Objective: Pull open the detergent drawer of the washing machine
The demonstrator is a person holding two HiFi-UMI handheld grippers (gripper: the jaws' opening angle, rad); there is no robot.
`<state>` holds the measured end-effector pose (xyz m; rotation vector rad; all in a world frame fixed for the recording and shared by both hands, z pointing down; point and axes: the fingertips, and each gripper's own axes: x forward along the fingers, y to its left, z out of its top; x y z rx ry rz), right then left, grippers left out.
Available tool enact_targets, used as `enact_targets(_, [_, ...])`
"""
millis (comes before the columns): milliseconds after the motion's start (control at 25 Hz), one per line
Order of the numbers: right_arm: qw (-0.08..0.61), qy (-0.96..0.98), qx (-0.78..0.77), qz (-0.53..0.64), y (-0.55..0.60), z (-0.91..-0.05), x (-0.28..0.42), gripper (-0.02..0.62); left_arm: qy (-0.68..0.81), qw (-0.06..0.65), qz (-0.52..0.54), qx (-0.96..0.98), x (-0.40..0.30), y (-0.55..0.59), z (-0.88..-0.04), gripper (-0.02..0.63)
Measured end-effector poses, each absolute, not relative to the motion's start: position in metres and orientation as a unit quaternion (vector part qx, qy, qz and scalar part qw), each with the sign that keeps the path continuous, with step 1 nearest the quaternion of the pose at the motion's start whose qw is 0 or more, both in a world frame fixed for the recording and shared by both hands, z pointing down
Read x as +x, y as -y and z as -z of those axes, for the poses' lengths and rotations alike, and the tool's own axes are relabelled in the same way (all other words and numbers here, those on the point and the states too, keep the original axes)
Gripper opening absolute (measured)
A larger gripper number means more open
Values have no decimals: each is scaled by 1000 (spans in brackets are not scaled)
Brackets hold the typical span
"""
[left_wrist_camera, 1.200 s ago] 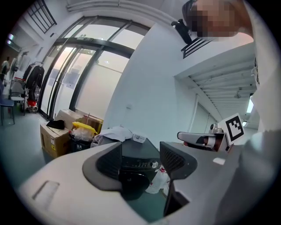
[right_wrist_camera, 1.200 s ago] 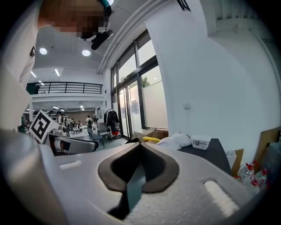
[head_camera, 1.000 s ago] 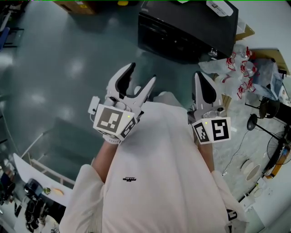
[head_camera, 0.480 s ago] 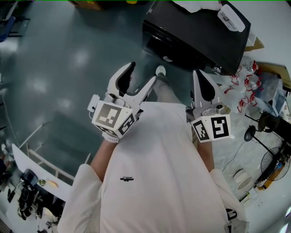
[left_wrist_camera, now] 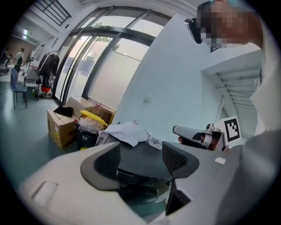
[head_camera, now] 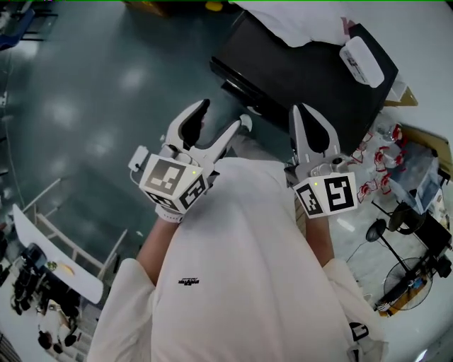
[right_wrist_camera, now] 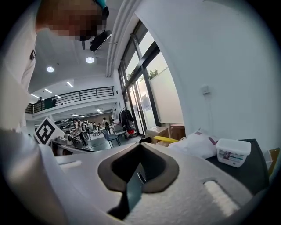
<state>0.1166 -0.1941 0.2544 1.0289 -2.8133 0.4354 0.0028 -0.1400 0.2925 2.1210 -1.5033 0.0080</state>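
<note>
The black washing machine stands just ahead of me, and its dark front faces my grippers. I cannot make out the detergent drawer on it. My left gripper hangs short of the machine's front, open, with nothing between its fingers. Between them, in the left gripper view, the left gripper frames the machine's black top. My right gripper hovers at the machine's near edge, shut and empty. In the right gripper view the right gripper has its pads meeting at the tips.
A white cloth and a white lidded tub lie on the machine's top. Cardboard boxes and a yellow-lidded bin stand behind it. Red-and-white packaging and a fan stand crowd the right. A white rack is at lower left.
Both grippers have come closer to the washing machine, which now fills more of the head view, with its top, cloth and tub showing. The left jaws stay apart, the right stay together.
</note>
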Motion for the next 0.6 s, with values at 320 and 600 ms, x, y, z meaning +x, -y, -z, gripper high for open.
enact_targets(320, [77,957,239,-145,238,-268,99,5,613,342,88,707,-15,165,-316,308])
enact_targets(600, [88,969,181,-143,256,-272,67,5,588,412,178,673,-20,181,-348,293])
